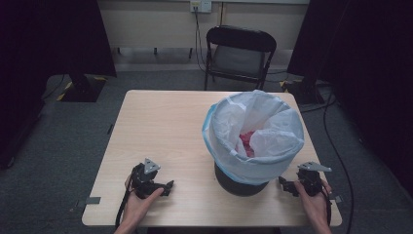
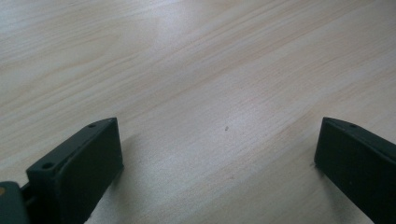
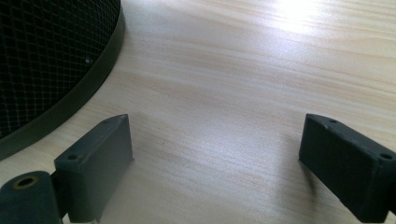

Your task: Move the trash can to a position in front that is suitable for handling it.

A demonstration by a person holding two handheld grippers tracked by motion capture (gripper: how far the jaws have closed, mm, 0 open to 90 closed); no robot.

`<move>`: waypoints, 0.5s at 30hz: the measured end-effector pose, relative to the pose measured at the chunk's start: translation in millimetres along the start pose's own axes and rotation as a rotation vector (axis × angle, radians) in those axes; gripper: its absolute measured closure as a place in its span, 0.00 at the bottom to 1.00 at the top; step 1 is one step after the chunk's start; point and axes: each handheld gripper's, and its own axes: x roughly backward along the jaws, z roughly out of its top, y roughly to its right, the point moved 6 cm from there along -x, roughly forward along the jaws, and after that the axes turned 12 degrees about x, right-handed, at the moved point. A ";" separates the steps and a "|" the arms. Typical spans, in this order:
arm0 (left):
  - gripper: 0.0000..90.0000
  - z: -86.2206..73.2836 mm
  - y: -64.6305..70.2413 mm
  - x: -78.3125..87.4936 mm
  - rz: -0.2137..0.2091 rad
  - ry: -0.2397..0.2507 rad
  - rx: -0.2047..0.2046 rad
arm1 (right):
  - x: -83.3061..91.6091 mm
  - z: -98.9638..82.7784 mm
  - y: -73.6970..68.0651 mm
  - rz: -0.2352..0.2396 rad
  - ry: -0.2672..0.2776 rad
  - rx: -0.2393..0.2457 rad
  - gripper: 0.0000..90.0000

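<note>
A black folding chair [image 1: 239,52] stands behind the wooden table [image 1: 160,126] on grey carpet [image 1: 58,146]; a wall socket [image 1: 200,5] feeds a cable [image 1: 197,36] downward.

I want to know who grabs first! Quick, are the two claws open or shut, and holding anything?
Left gripper: open, holding nothing, over the bare table.
Right gripper: open, holding nothing, beside the bin.

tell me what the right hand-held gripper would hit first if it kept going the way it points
Probably nothing at once: the right hand-held gripper has open jaws over bare table, while the black mesh bin sits just off to the side, so it may graze that base.
</note>
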 end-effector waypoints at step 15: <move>0.25 12.5 23.3 20.6 -0.146 0.048 -0.046 | 29.0 26.4 -0.3 0.100 0.134 -0.103 0.22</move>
